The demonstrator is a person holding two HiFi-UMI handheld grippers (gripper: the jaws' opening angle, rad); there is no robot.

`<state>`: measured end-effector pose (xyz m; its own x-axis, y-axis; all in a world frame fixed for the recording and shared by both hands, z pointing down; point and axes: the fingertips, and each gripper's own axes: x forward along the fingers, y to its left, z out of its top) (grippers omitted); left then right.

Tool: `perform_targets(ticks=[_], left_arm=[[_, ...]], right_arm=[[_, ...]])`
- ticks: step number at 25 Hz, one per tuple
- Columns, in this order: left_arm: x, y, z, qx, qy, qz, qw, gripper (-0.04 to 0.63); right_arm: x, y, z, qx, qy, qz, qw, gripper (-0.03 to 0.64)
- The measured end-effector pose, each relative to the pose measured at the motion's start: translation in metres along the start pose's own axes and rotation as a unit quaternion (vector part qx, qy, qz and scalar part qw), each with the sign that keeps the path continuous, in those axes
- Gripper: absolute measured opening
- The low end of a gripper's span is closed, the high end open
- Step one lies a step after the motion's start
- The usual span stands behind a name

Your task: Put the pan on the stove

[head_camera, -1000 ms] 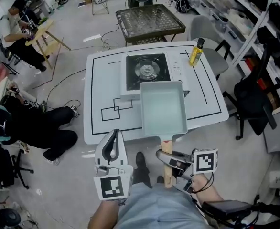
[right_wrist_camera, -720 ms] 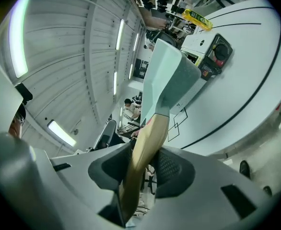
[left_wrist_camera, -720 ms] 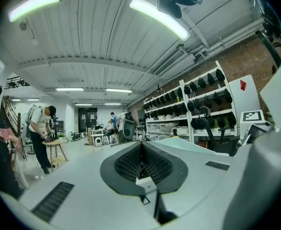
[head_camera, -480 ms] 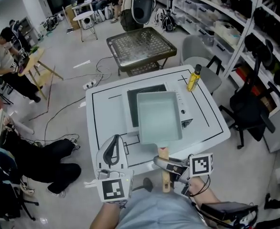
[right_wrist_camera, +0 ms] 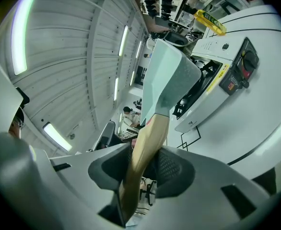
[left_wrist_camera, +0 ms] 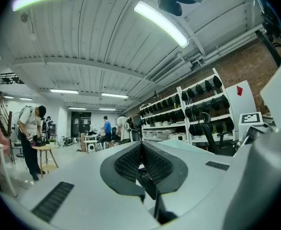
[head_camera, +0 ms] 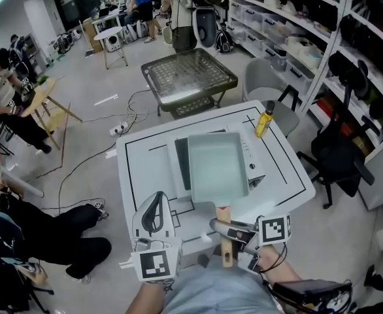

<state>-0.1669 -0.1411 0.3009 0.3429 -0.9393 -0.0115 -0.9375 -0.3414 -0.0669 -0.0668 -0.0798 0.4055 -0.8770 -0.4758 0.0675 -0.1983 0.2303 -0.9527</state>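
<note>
Clamping the handle (head_camera: 227, 248), right tool (head_camera: 225, 227) holds pan (head_camera: 216, 165) over stove (head_camera: 180, 164); left tool (head_camera: 153, 205) clenched.

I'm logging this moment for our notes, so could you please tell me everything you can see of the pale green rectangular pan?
The pale green rectangular pan is a shallow tray with raised walls, a grey underside and a light wooden handle. It looks empty. The right gripper is shut on the handle and holds it roughly level above the white tabletop stove; whether it touches cannot be told.
</note>
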Motion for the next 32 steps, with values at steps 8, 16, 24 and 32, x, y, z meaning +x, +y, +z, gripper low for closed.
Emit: perform_targets(ticks=[8, 16, 24, 32], left_arm=[[0.026, -0.001, -0.006, -0.004, 0.006, 0.001, 1.0, 0.018], [0.055, 0.005, -0.008, -0.01, 0.016, 0.009, 0.9998, 0.018], [0.082, 0.016, -0.015, -0.013, 0.026, 0.027, 0.9992, 0.018], [0.103, 0.035, -0.025, -0.015, 0.047, 0.057, 0.9971, 0.018]], right_arm=[[0.001, -0.011, 0.021, 0.0, 0.007, -0.007, 1.0, 0.158], [0.009, -0.016, 0.052, 0.004, 0.018, -0.016, 1.0, 0.158], [0.023, -0.021, 0.09, -0.002, 0.032, -0.014, 0.999, 0.158], [0.038, -0.029, 0.121, -0.002, 0.046, -0.012, 0.999, 0.158]])
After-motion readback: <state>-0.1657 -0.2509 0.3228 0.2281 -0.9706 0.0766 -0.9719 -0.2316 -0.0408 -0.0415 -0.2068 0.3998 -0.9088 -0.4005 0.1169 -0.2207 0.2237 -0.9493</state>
